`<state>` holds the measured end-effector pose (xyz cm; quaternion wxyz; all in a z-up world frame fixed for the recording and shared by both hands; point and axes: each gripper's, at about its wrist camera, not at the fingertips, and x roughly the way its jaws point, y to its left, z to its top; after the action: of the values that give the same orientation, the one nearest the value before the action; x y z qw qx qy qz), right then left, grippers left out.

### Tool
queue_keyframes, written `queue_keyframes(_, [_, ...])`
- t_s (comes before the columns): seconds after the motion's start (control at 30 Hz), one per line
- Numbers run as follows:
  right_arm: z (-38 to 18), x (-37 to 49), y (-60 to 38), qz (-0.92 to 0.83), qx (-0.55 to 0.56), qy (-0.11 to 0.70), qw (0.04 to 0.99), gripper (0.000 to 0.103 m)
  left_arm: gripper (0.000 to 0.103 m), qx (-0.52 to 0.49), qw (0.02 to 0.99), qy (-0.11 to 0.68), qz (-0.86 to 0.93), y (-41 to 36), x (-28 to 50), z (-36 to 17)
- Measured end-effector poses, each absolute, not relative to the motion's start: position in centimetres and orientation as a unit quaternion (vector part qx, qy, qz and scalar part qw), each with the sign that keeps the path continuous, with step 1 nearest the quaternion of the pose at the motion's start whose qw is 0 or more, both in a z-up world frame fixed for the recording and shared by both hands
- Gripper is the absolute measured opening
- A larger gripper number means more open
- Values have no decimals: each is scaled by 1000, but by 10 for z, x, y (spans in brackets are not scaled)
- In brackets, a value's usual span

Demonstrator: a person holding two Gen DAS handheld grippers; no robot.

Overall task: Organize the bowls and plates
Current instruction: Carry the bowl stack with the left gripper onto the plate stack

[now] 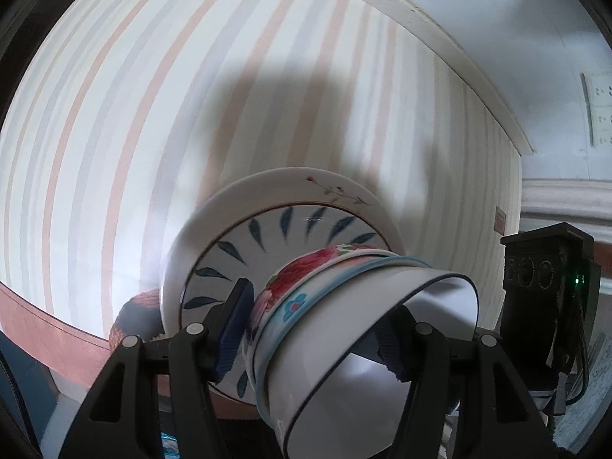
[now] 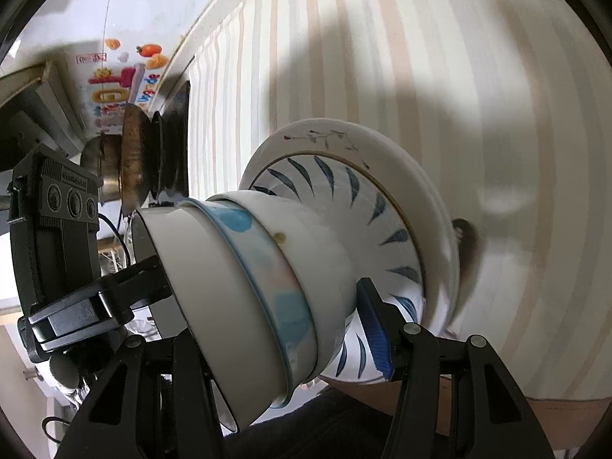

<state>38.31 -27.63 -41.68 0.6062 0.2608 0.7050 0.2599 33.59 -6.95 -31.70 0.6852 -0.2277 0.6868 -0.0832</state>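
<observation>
The left claw and right claw each pinch one nested stack of bowls from opposite sides. It sits on a leaf-patterned plate over a white plate on the striped tabletop.

The scene is being viewed from two fisheye cameras, each looking forward along its own gripper's fingers; the stack of bowls and plates is being seen at very close range by the left wrist view from one side; the same stack is being seen equally near by the right wrist view from the opposite side; the striped tablecloth is being shared as backdrop; each view is being crossed by the opposite camera unit.
</observation>
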Motion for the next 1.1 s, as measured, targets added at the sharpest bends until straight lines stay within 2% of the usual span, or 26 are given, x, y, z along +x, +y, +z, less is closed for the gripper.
queue_keyframes(0.8, [-431,395,-257,235,242,718,608,56,58,-232,673,696,-91,-63,342,-337])
queue_keyframes(1.1, [-418,387,-262,218,238,705,631,56,58,-172,718,670,-75,-62,334,-313])
